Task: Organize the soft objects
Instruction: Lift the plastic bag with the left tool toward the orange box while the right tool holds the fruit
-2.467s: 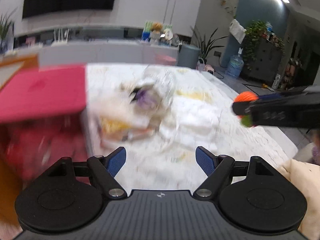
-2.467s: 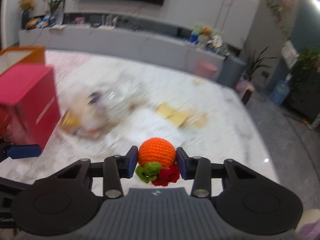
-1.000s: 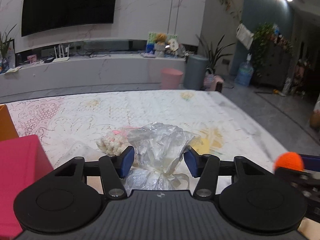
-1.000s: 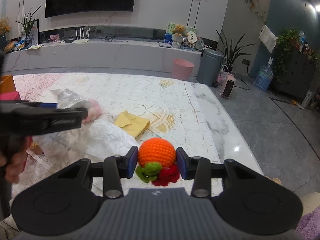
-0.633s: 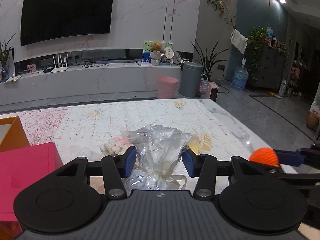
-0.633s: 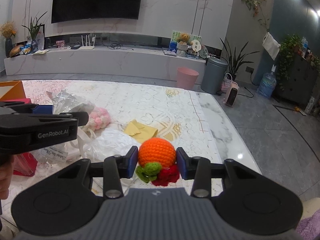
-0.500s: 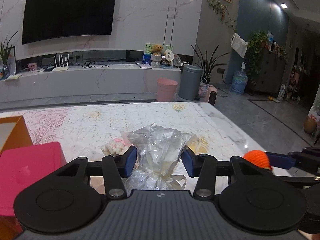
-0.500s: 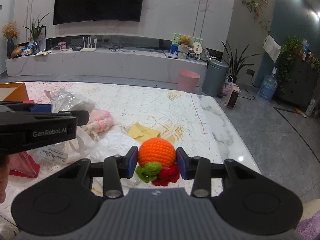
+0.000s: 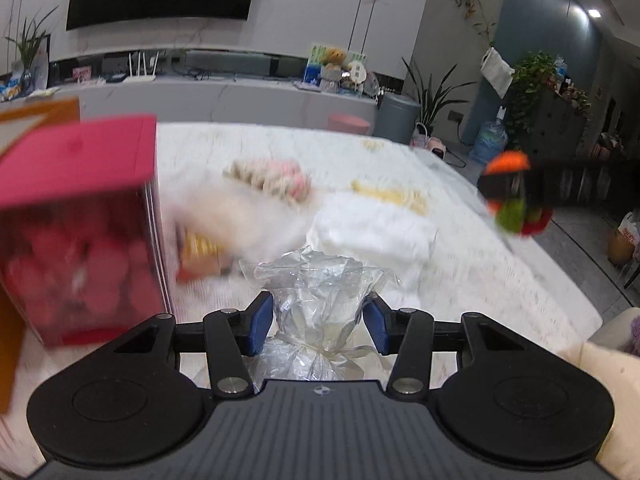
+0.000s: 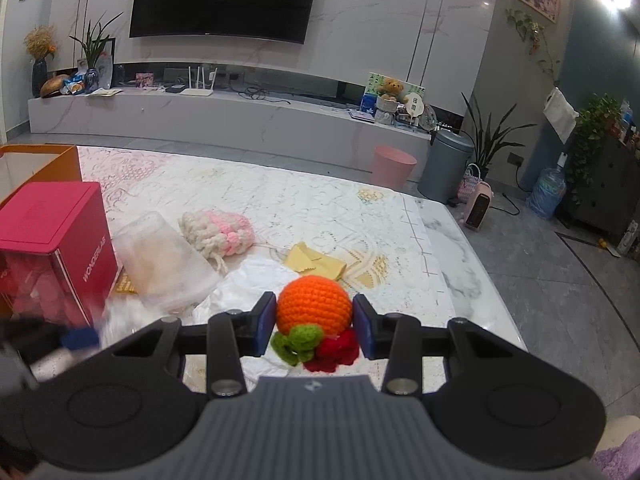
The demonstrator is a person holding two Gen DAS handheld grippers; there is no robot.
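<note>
Carrying both loads: your left gripper (image 9: 318, 322) pinches the clear plastic bag (image 9: 316, 300) near the pink box (image 9: 76, 220), your right gripper (image 10: 314, 326) squeezes the crochet orange (image 10: 314, 304) above the table (image 10: 320, 208). Next likely needs a steady drop-off into the box.

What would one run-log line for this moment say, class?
left gripper: shut on clear plastic bag | right gripper: shut on crocheted orange | red box: left on table
</note>
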